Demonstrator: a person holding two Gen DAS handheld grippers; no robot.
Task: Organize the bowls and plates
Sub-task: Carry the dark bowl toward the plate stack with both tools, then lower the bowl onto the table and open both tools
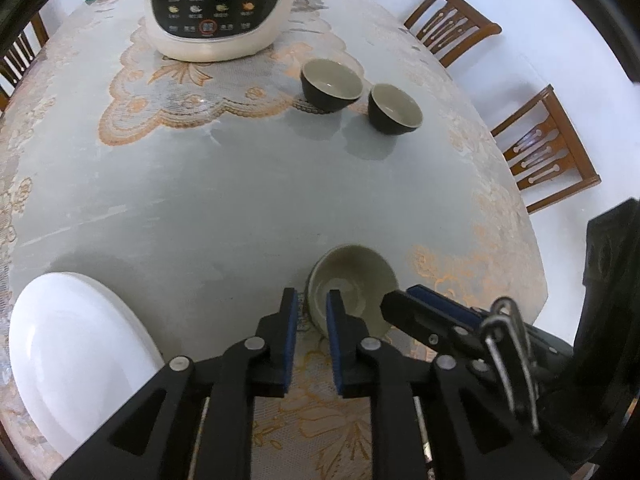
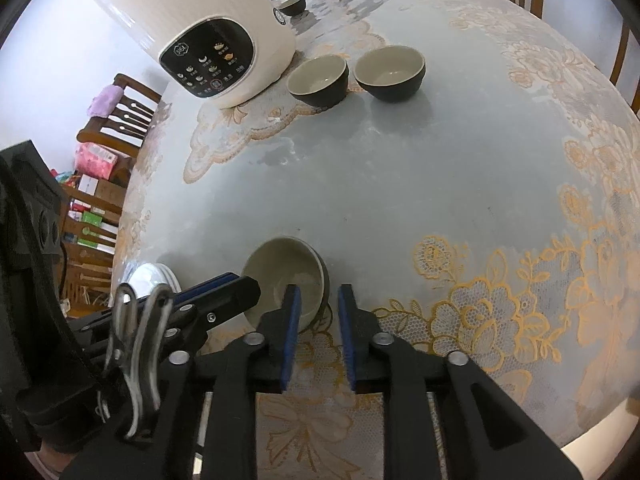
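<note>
A dark bowl with a pale green inside (image 1: pixel 356 280) (image 2: pixel 284 268) stands near the table's front edge, between my two grippers. My left gripper (image 1: pixel 311 307) (image 2: pixel 240 285) straddles its left rim, one pad inside and one outside, with a small gap to the wall. On the opposite rim, my right gripper (image 2: pixel 319 306) (image 1: pixel 397 300) does the same, its pads also a little off the wall. Two more such bowls (image 1: pixel 332 84) (image 1: pixel 394 108) sit side by side farther back. A white plate (image 1: pixel 80 360) lies at the near left.
A cream electric cooker (image 1: pixel 216 8) stands at the back on a lace mat (image 1: pixel 160 96). Wooden chairs (image 1: pixel 452 24) (image 1: pixel 548 152) line the table's right side, and another chair (image 2: pixel 120 116) stands by shelves at the left. A small dark cup (image 2: pixel 292 4) sits behind the cooker.
</note>
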